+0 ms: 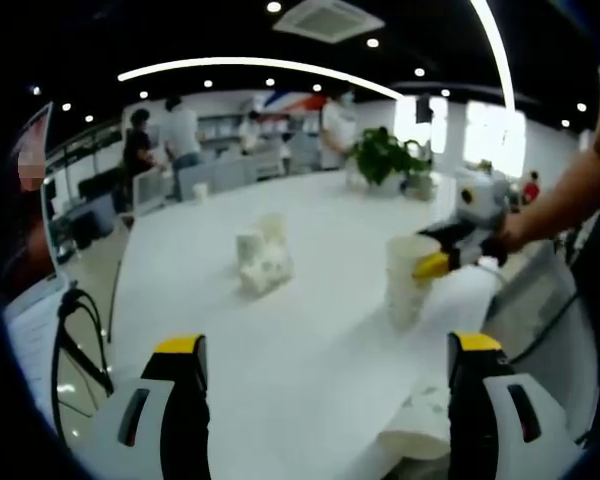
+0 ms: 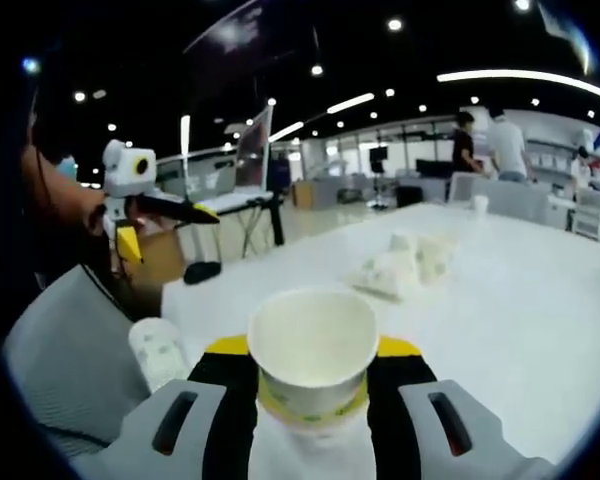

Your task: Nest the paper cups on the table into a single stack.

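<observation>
My right gripper (image 2: 313, 372) is shut on the rim of a white paper cup (image 2: 312, 335), the top of a short nested stack (image 1: 408, 283) standing on the white table (image 1: 320, 340). In the left gripper view the right gripper (image 1: 425, 255) comes in from the right, holding that stack. My left gripper (image 1: 327, 345) hovers over the near table with its jaws wide apart and nothing between them. One cup (image 1: 420, 425) lies on its side near the table edge, also seen as the lying cup (image 2: 158, 352). A loose pile of cups (image 1: 263, 260) sits mid-table, the pile (image 2: 405, 265) beyond the stack.
A single cup (image 2: 480, 203) stands at the far end, near a potted plant (image 1: 385, 155). A grey chair (image 2: 70, 350) is at the table edge. A screen on a stand (image 2: 250, 150) is behind it. Several people stand far behind.
</observation>
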Demonstrator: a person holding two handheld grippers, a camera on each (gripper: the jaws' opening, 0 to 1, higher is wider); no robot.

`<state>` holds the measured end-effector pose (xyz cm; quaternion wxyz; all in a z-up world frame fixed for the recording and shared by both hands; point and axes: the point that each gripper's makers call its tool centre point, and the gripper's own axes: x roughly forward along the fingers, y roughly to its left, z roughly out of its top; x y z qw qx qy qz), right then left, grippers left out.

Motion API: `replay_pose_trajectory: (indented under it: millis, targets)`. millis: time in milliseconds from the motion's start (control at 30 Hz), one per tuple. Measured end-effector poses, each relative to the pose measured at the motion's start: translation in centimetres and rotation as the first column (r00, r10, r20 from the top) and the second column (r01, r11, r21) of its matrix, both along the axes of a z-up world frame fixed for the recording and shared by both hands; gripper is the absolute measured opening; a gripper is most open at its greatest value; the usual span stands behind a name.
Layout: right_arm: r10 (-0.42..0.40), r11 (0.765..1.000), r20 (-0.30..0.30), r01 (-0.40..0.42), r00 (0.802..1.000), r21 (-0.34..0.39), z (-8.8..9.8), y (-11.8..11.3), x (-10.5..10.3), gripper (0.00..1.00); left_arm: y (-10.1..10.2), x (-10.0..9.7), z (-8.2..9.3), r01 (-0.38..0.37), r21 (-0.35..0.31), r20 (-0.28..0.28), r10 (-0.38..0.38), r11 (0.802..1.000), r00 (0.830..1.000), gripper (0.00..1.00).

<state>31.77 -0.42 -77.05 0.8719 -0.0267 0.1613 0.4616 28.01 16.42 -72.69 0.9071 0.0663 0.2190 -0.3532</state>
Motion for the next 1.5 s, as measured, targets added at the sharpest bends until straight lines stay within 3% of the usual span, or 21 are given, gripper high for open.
replay_pose_trajectory:
  millis: [533,667,1067,1233,1500]
  targets:
    - [0.008,0.997,0.029,-0.005,1.000,-0.076,-0.4,-0.2,0.0,0.44,-0.1,0.3,0.2,0.000,-0.009,0.002,0.000,1.000,1.000,0.99]
    - [0.010,0.991,0.054,-0.002,0.998,-0.131,-0.4,-0.2,-0.1,0.44,-0.1,0.4,0.2,-0.003,-0.012,0.003,0.003,1.000,1.000,0.99]
    - [-0.013,0.992,0.022,0.016,1.000,-0.126,-0.3,-0.6,0.1,0.54,-0.2,0.2,0.3,-0.002,-0.015,0.005,0.002,1.000,1.000,0.99]
    - [-0.019,0.994,0.021,0.021,1.000,-0.105,0.8,-0.9,0.4,0.63,-0.2,0.3,0.4,-0.003,-0.017,0.010,0.003,1.000,1.000,0.99]
    - [-0.044,0.997,0.067,0.049,0.997,-0.067,4.6,-2.9,1.7,0.89,-0.3,0.4,0.5,0.000,-0.022,0.016,0.001,1.000,1.000,0.99]
